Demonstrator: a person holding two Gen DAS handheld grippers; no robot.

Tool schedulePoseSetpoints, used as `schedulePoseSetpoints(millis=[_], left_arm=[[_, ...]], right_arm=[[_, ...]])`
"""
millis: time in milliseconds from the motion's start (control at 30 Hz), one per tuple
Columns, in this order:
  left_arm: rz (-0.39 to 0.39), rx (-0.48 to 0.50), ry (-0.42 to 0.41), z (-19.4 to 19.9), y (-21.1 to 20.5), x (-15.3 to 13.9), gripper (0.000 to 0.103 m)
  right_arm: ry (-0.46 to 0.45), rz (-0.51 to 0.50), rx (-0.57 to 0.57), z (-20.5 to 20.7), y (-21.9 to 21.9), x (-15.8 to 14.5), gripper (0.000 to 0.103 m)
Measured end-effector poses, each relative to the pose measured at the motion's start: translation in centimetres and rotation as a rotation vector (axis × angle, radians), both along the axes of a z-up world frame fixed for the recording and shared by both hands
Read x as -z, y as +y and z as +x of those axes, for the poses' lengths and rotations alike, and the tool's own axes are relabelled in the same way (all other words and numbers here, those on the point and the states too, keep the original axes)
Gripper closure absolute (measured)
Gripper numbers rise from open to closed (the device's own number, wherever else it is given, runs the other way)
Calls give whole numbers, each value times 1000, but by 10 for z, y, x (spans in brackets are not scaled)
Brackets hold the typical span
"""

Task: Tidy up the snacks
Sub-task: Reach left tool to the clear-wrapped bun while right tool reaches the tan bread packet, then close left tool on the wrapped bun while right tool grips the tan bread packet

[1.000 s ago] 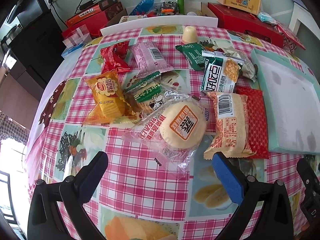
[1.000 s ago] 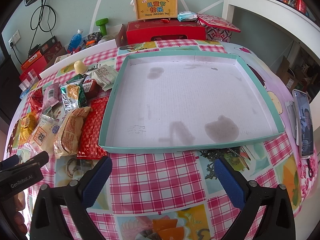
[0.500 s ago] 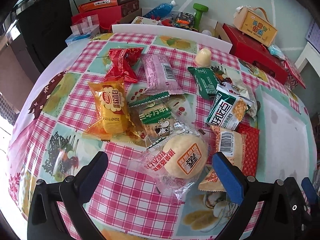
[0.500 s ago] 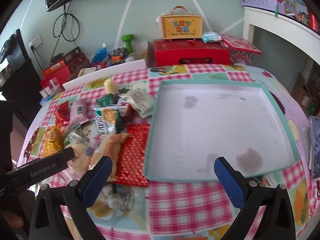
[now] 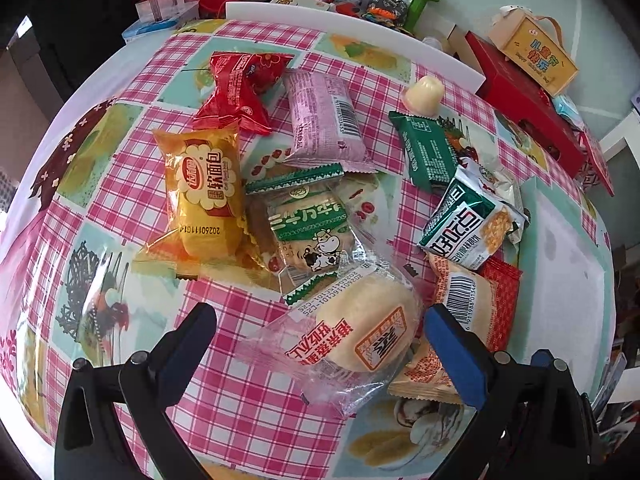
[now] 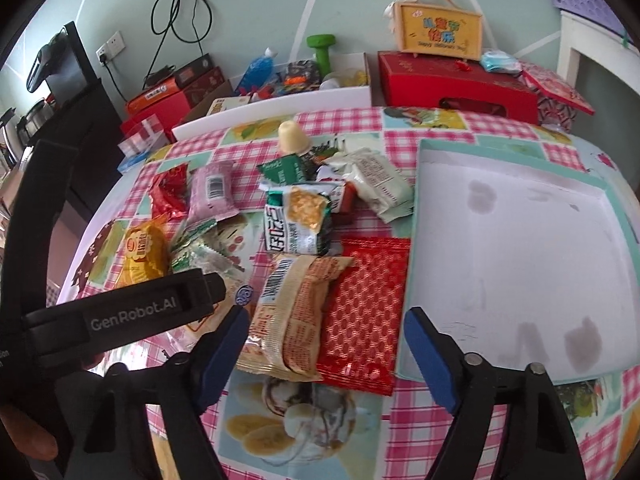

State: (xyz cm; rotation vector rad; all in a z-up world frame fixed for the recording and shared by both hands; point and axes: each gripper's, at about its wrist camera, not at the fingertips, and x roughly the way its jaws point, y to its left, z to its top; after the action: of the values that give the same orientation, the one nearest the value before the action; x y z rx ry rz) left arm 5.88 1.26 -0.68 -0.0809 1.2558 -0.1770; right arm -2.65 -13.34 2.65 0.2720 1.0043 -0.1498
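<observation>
The left claw (image 5: 320,328) stands apart and holds nothing; the round bun packet (image 5: 360,336), clear wrap with red printing and an orange label, lies between its fingers on the worktop (image 5: 248,392), and no pad presses on it. The right claw (image 6: 324,344) also stands apart, its jaws having just been closing; the beige barcode packet (image 6: 292,312) and the red patterned packet (image 6: 368,304) lie between them, ungripped.

Readable markings: the body of the left claw, seen from the right wrist, reads "GenRobot.AI". The yellow bread packet (image 5: 204,196) carries the date code "2026011 1G14". The green-and-white packet (image 5: 308,228) shows a cartoon cow. The pink packet (image 5: 324,120) and the beige packet show barcodes. The yellow gift box (image 6: 438,26) reads "Happy Children's Day".

The snacks lie clustered on the checked cloth, just left of the teal-rimmed tray (image 6: 416,240). The red patterned packet touches the tray's left rim. The tray's white floor is bare. Open cloth lies along the near edge, below both claws.
</observation>
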Motion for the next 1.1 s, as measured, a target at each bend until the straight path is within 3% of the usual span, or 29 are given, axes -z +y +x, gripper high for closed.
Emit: schedulePoseSetpoints(millis=[233,400,533,800,1100], left_arm=[[-29,4,45,4,-4,9,10],[-96,1,105,8,-7,21,20],[-101,10,94,7,-11,20,26],[-99,11,81,10,-10,21,27],[-143,25,72,4,-6,11,40]], right_arm=[[30,46,-24,13,5,14,39],[51,102,-39,19,5,25,46],[64,124,-50,23,7,31,52],[62,101,-62,27,11,33,55],[59,118,-51,25,7,32,66]])
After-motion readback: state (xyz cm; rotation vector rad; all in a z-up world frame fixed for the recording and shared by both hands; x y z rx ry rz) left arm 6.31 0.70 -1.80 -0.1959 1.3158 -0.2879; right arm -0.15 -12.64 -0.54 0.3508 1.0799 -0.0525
